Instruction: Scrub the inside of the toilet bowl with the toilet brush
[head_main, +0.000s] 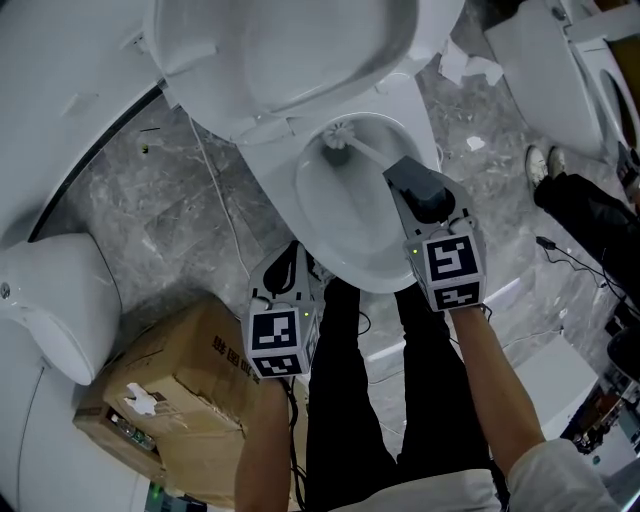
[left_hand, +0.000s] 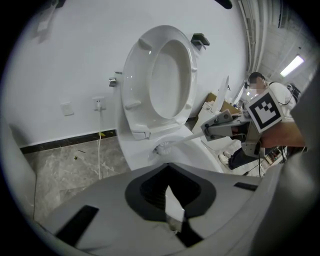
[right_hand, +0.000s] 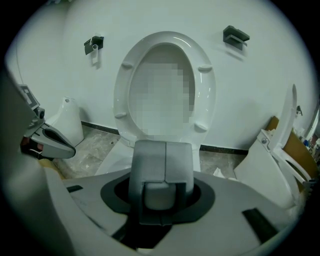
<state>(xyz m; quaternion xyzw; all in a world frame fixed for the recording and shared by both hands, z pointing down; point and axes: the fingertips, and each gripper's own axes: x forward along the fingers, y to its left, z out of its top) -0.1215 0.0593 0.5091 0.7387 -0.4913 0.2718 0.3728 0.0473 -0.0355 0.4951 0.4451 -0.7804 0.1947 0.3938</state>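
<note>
The toilet bowl (head_main: 300, 195) fills the centre of the head view, with its seat and lid (head_main: 290, 50) raised toward the top of the frame. The toilet brush (head_main: 362, 150) lies inside the bowl. Its white bristle head sits at the upper, back end of the basin and its handle slants down to the right. The right gripper (head_main: 405, 172) hangs over the bowl's right rim, its jaws clamped on the end of that handle. In the right gripper view the two grey jaws (right_hand: 161, 165) meet around a rounded grey piece. In the left gripper view the brush (left_hand: 165, 146) reaches into the bowl from the right gripper (left_hand: 210, 131). The left gripper (head_main: 288, 262) is just beside the bowl's lower left edge, apart from the brush. Its jaws (left_hand: 173, 205) appear drawn together into a narrow pale wedge with nothing between them. A cardboard box (head_main: 170, 390) sits on the marble floor (head_main: 170, 200) at lower left.
</note>
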